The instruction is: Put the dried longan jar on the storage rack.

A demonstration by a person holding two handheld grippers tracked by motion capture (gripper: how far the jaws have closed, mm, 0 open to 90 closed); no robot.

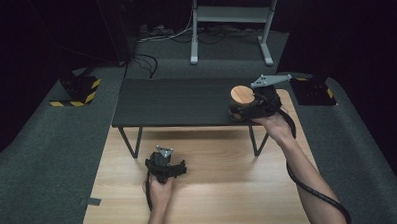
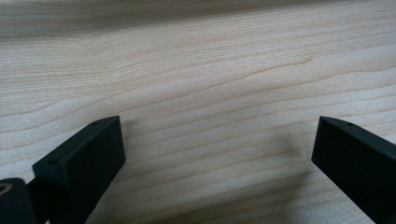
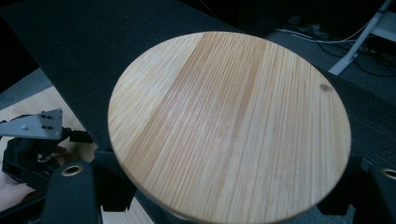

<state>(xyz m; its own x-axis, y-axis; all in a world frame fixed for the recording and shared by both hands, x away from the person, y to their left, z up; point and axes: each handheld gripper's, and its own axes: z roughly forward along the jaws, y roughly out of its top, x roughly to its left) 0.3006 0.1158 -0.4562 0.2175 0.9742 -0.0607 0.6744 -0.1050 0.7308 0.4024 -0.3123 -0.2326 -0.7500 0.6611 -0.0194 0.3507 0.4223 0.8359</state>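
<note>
A round wooden lid [image 1: 242,95] tops a dark container at the right front of the black shelf [image 1: 176,100]. My right gripper [image 1: 250,106] is shut on the container's body just under the lid. In the right gripper view the lid [image 3: 229,126] spans the frame, with the black jaws flanking it low on both sides. My left gripper [image 1: 164,164] rests low over the light wooden table [image 1: 214,191], in front of the shelf's left legs. Its jaws stand wide apart in the left gripper view [image 2: 215,126], with bare wood grain between them.
The shelf stands on thin metal legs [image 1: 135,140] over the table's far half. Grey carpet surrounds the table, a white metal frame [image 1: 231,21] with cables stands behind, and black blocks with yellow-striped tape [image 1: 78,91] sit at the left and right.
</note>
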